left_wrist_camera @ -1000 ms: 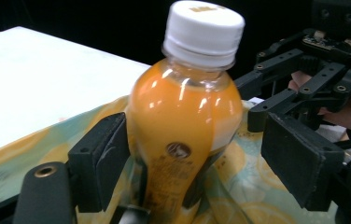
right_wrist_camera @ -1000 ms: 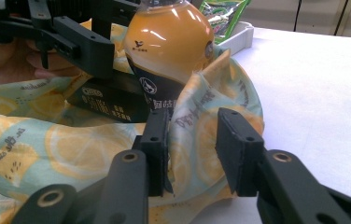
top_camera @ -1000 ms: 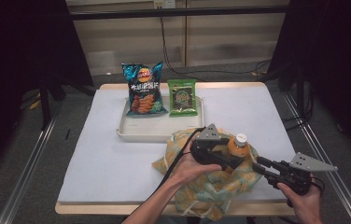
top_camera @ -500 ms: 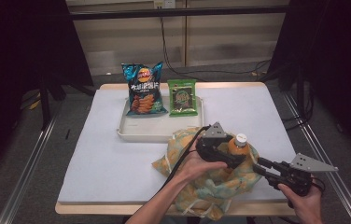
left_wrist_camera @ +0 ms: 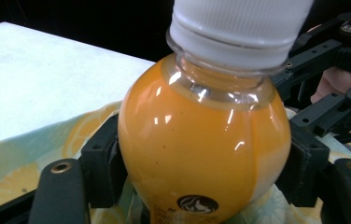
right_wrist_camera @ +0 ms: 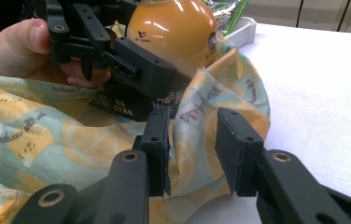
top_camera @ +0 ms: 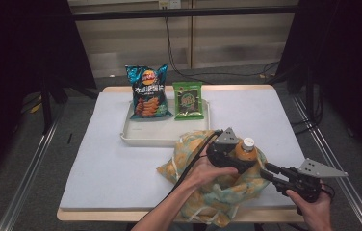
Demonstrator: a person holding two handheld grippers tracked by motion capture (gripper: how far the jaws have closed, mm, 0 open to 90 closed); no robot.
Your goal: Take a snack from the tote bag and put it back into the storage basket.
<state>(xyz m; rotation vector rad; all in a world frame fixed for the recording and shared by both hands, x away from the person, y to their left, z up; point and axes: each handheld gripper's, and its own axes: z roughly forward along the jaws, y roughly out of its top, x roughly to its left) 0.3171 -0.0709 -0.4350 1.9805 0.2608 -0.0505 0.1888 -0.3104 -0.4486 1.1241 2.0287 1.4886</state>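
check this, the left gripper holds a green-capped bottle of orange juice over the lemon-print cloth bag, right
Not quite: the cap is white, not green, as the left gripper view shows. The left gripper holds a white-capped bottle of orange juice over the lemon-print cloth bag.

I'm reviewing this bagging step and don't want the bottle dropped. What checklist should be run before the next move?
1. Left gripper has its jaws on both sides of the orange bottle, having just been closing: ok.
2. Bottle cap on: ok.
3. Bottle upright in the bag mouth: ok.
4. Right gripper pinches the fabric bag rim: ok.
5. Bottle bottom resting inside the bag: cannot tell.
6. Tray with the snack packs stands apart from the bag: ok.
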